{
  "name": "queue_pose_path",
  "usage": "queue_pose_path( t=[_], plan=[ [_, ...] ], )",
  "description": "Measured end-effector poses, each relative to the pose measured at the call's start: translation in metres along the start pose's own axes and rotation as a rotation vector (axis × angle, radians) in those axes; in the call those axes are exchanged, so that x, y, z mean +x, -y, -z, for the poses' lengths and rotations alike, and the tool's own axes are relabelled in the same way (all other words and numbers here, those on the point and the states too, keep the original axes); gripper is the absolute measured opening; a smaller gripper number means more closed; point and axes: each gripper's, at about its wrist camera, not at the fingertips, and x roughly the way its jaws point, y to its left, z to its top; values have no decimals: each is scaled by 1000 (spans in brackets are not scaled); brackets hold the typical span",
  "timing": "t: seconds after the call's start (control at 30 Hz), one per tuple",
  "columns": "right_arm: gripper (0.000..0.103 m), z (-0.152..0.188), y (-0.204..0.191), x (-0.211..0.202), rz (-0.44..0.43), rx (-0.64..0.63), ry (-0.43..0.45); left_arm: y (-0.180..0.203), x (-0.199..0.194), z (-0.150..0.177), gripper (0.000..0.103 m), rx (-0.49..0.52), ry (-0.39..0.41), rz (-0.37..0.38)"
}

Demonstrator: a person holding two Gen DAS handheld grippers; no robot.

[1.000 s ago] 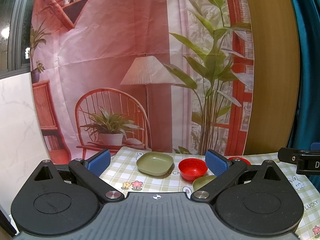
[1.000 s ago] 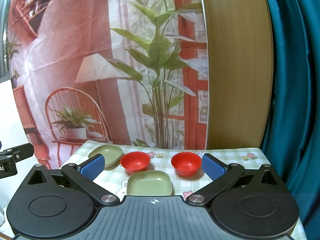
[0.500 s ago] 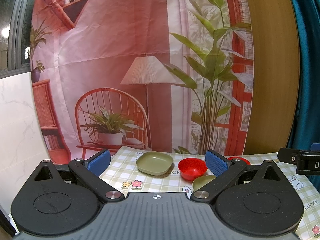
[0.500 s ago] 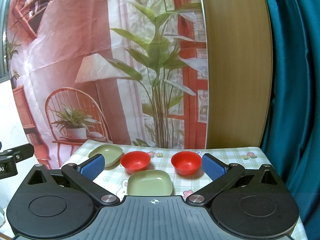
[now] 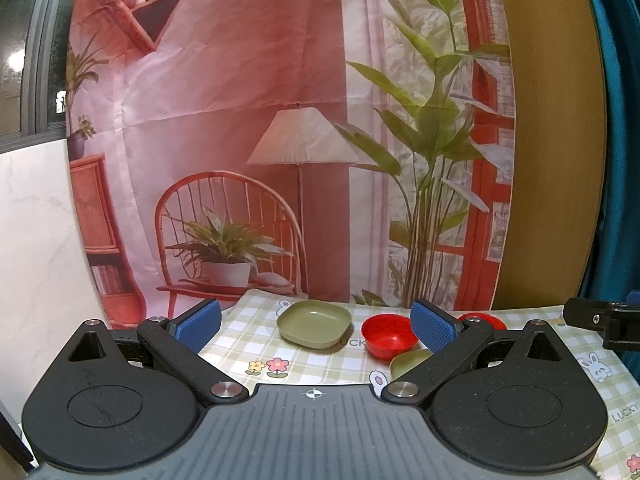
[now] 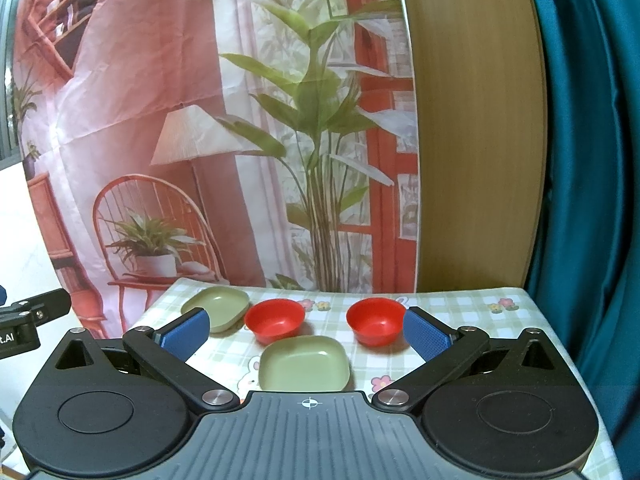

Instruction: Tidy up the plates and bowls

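Two green square plates and two red bowls lie on a checked tablecloth. In the right wrist view the near green plate [image 6: 304,363] sits just beyond my open right gripper [image 6: 306,334]; behind it are a red bowl [image 6: 275,319], a second red bowl [image 6: 376,320] and the far green plate [image 6: 218,306]. In the left wrist view my left gripper [image 5: 316,322] is open, with the far green plate [image 5: 315,322] and a red bowl [image 5: 390,335] ahead of it. The near plate [image 5: 410,362] and the other bowl [image 5: 482,321] are partly hidden by its right finger. Neither gripper holds anything.
The tablecloth [image 6: 460,308] ends at a printed backdrop [image 6: 200,120] close behind the dishes. A wooden panel [image 6: 476,140] and a teal curtain [image 6: 592,160] stand at the right. The other gripper's black body shows at the right edge [image 5: 604,320] of the left wrist view.
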Motion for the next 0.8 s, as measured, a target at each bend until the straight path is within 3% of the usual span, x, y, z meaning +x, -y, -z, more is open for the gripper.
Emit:
queue_pose_path(
  t=[0.2,0.5,0.8],
  plan=[
    [103,-3,2,18,-18,-16,-2,3,16,3,102,27,-24,-21],
    [102,-24,-5,69,-27,-73,37,-6,57,-15,102,64,-7,-116],
    [97,-10,-8,137,-52,-74,-26,-11,114,-11,101,86,-73,-110]
  ],
)
